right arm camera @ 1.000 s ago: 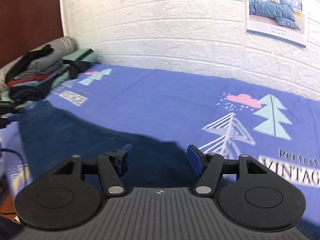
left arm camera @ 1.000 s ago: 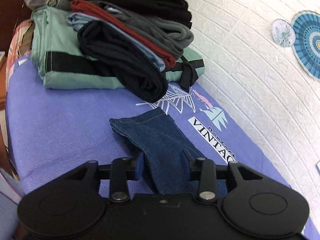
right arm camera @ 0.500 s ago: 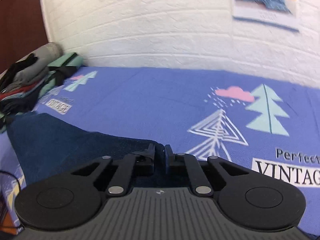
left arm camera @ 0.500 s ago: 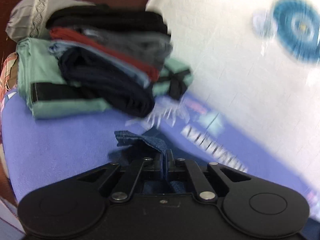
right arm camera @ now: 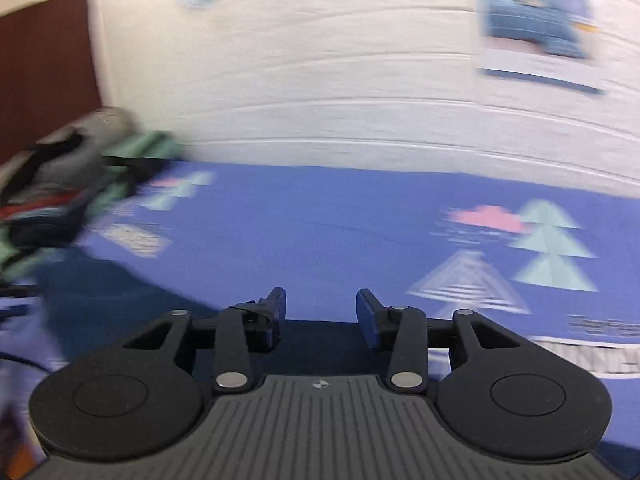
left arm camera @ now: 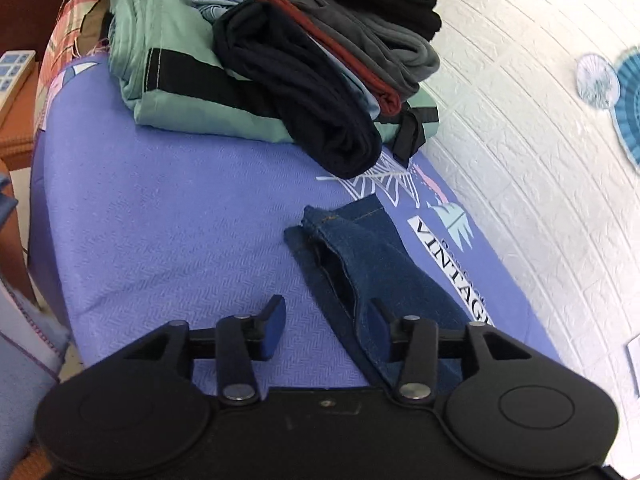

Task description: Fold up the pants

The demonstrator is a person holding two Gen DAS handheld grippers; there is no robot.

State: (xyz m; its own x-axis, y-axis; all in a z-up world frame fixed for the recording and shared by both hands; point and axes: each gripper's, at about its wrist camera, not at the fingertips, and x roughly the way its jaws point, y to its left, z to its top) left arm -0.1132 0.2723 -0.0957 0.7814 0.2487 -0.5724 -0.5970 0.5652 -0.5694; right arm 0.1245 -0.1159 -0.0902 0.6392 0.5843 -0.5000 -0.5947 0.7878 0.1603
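Observation:
Dark blue denim pants lie on the purple bedsheet, one leg end pointing toward the clothes pile. My left gripper is open and empty; its right finger rests over the denim's edge, its left finger is over bare sheet. In the right wrist view, which is blurred, the pants spread dark at lower left and pass under my right gripper, which is open and empty just above the cloth.
A pile of folded clothes, green, black, red and grey, sits at the head of the bed, also seen in the right wrist view. A white brick-pattern wall runs along the bed's far side. A brown headboard stands at left.
Both grippers were shut on the denim half a second ago and have now opened, letting it go. The leg end lies flat on the sheet. The right gripper is moving.

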